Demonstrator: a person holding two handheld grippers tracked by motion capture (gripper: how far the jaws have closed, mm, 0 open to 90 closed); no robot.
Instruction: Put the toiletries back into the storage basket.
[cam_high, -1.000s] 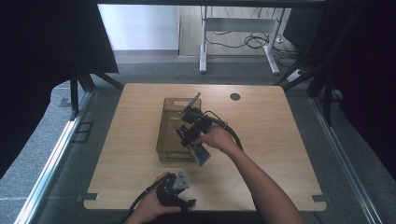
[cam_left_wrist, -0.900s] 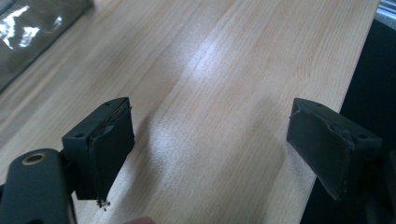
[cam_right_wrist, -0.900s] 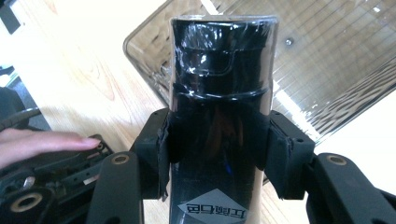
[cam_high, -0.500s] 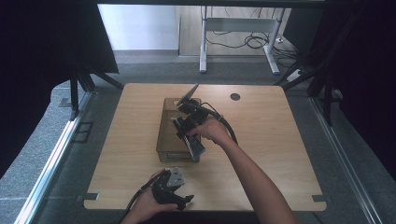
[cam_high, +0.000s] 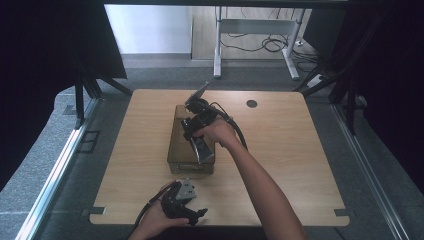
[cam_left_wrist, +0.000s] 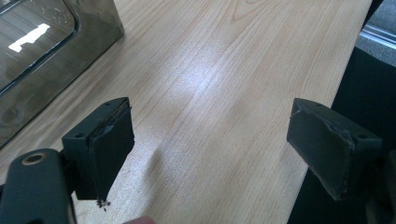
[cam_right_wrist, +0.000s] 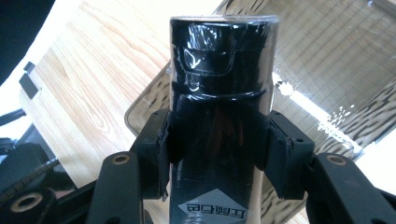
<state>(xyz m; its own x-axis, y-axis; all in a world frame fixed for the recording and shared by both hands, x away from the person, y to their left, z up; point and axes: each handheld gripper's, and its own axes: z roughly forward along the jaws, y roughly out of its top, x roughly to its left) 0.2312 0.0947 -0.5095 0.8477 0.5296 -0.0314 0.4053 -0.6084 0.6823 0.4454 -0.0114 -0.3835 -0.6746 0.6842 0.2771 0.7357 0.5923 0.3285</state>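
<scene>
The right gripper (cam_high: 196, 131) clamps a black bottle (cam_right_wrist: 219, 93) at mid-body, both pads pressed against its sides, above the smoked transparent bin (cam_high: 176, 150) at the centre of the wooden table (cam_high: 300, 150). The bottle's white diamond label (cam_right_wrist: 212, 207) carries print too small to read. The left gripper (cam_high: 184, 200) rests near the table's front edge, just short of the bin's near wall, jaws spread wide over bare wood. Open tabletop lies on both sides of the bin.
</scene>
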